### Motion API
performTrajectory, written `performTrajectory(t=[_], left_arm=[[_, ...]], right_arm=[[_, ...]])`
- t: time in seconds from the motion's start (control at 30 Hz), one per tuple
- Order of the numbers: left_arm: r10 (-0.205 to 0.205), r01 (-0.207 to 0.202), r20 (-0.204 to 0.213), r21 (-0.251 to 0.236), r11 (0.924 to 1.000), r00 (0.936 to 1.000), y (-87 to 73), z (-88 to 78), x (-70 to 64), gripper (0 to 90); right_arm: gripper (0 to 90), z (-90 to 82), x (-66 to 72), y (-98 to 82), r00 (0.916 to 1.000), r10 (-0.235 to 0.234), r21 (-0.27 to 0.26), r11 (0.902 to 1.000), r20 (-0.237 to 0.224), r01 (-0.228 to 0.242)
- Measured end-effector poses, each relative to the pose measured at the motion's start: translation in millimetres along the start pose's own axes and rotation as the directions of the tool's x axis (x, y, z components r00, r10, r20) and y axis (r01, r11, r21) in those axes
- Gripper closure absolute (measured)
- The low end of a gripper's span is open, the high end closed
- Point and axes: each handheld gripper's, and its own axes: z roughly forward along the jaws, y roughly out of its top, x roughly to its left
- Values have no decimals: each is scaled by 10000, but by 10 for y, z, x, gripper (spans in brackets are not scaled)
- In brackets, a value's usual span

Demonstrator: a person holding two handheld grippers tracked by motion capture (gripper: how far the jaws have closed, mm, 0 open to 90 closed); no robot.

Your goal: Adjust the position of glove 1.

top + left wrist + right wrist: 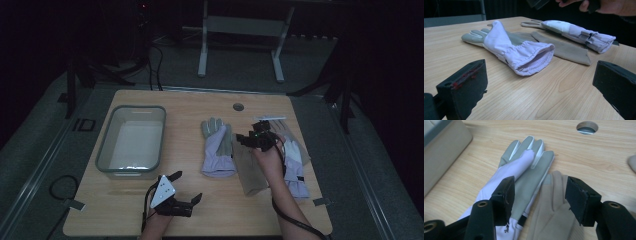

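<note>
A lavender glove with a grey palm (218, 147) lies flat mid-table, cuff toward me. A tan glove (248, 167) lies beside it on the right, and a second lavender glove (295, 160) lies further right. My right gripper (248, 135) hovers above the tan glove's fingers. In the right gripper view its jaws stand open (540, 187) with nothing between them, over the lavender glove (529, 162) and the tan glove (554, 202). My left gripper (188, 186) rests near the front edge, open and empty (540, 82), facing the first glove's cuff (531, 57).
A clear rectangular bin (132, 142) stands on the left half of the wooden table (125, 200). A round cable hole (238, 106) sits near the far edge. A thin white strip (270, 118) lies behind the right gripper. Dark floor surrounds the table.
</note>
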Motion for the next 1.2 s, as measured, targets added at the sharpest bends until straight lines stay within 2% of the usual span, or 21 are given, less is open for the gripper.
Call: performTrajectory(t=[0.1, 0.13, 0.17, 0.23, 0.4, 0.43, 0.53, 0.57, 0.6, 0.63, 0.67, 0.7, 0.73, 0.77, 0.83, 0.87, 1.0, 1.1, 1.13, 1.2], left_arm=[[-8, 8, 7, 10, 10000, 10000, 0, 0, 1, 0], [-5, 5, 2, 14, 10000, 10000, 1, 1, 0, 0], [-5, 5, 2, 14, 10000, 10000, 1, 1, 0, 0], [9, -8, -8, 13, 10000, 10000, 1, 1, -1, 0], [15, -15, -7, 31, 10000, 10000, 1, 2, -1, 0], [15, -15, -9, 32, 10000, 10000, 1, 3, -2, 0], [21, -21, -14, 27, 10000, 10000, 1, 2, -2, 0], [21, -21, -12, 21, 10000, 10000, 1, 2, -2, 0], [27, -27, -7, 22, 10000, 10000, 1, 1, -2, 0], [22, -22, -13, 20, 10000, 10000, 1, 1, -3, 0], [16, -16, -15, 26, 10000, 10000, 1, 2, -2, 0], [8, -8, -4, 44, 10000, 10000, 2, 1, 1, 0], [-14, 14, 5, 46, 10000, 10000, 2, 1, 4, 0], [-42, 42, 5, 45, 10000, 10000, 2, 1, 5, 0], [-36, 36, -5, 37, 10000, 10000, 2, 1, 6, 0], [-26, 26, -17, 37, 10000, 10000, 1, 1, 3, 0], [16, -15, -85, 74, 10000, 10000, 3, 6, -2, 0], [44, -43, -97, 103, 9999, 9999, 4, 9, -7, 0], [37, -36, -91, 92, 10000, 10000, 4, 9, -8, 0], [43, -43, -77, 84, 10000, 10000, 4, 8, -7, 0]], right_arm=[[433, -60, -39, -2, 9997, -125, 28, 9999, 225, 124], [438, -126, -95, -11, 9995, -275, 127, 9995, 171, 272], [438, -126, -95, -11, 9995, -275, 127, 9995, 171, 272], [437, -196, -145, -33, 9978, -600, 288, 9978, 271, 593], [437, -340, -274, -84, 9980, -600, 242, 9979, 192, 595], [437, -421, -334, -110, 9979, -625, 189, 9979, 158, 622], [439, -491, -382, -138, 9969, -746, 145, 9971, 242, 742], [439, -579, -449, -178, 9969, -762, 142, 9970, 211, 759], [439, -579, -449, -178, 9969, -762, 142, 9970, 211, 759], [448, -666, -527, -226, 9959, -820, 153, 9966, 386, 814], [448, -666, -527, -226, 9959, -820, 153, 9966, 386, 814], [456, -750, -616, -280, 9954, -856, 146, 9963, 430, 850], [456, -750, -616, -280, 9954, -856, 146, 9963, 430, 850], [463, -824, -701, -342, 9946, -845, 177, 9963, 600, 835], [463, -853, -743, -374, 9944, -837, 220, 9964, 640, 824], [467, -907, -823, -451, 9924, -892, 365, 9956, 852, 864], [473, -972, -915, -546, 9911, -975, 462, 9945, 903, 937], [484, -990, -972, -660, 9878, -1273, 840, 9892, 892, 1199], [491, -962, -1013, -744, 9882, -1360, 1144, 9852, 710, 1274], [493, -920, -1051, -799, 9887, -1390, 1291, 9830, 559, 1309]])
